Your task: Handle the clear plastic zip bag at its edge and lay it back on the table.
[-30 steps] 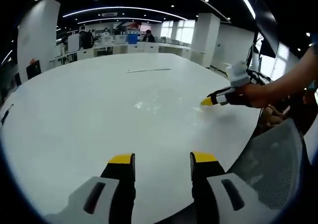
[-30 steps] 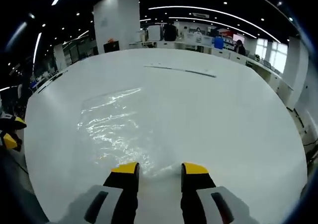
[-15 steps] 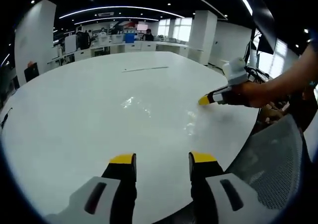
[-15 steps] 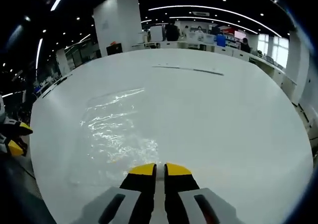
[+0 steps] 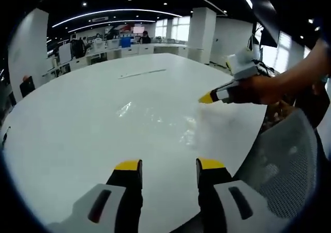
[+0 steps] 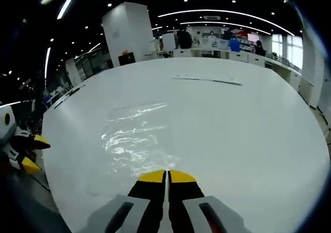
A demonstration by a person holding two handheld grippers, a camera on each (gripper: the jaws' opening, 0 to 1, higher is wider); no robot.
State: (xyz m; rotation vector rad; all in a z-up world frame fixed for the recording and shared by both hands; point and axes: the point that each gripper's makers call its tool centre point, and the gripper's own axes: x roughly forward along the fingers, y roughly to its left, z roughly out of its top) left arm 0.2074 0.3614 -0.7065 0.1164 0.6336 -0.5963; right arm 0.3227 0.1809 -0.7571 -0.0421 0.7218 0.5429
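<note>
Left tool point(image 5: 166, 166): jaws spread, idle above the round white worktop point(image 5: 77, 119). Clear plastic zip bag point(image 6: 135, 135): mid-worktop, near edge apparently lifted. Right tool point(image 6: 166, 176): jaws pressed together on that edge. Grasp judged done; laying back remains.

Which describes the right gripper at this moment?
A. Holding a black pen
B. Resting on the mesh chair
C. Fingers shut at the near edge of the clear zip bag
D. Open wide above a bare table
C: in the right gripper view the right gripper has its fingers together at the near edge of the clear zip bag, which lies on the white table.
</note>
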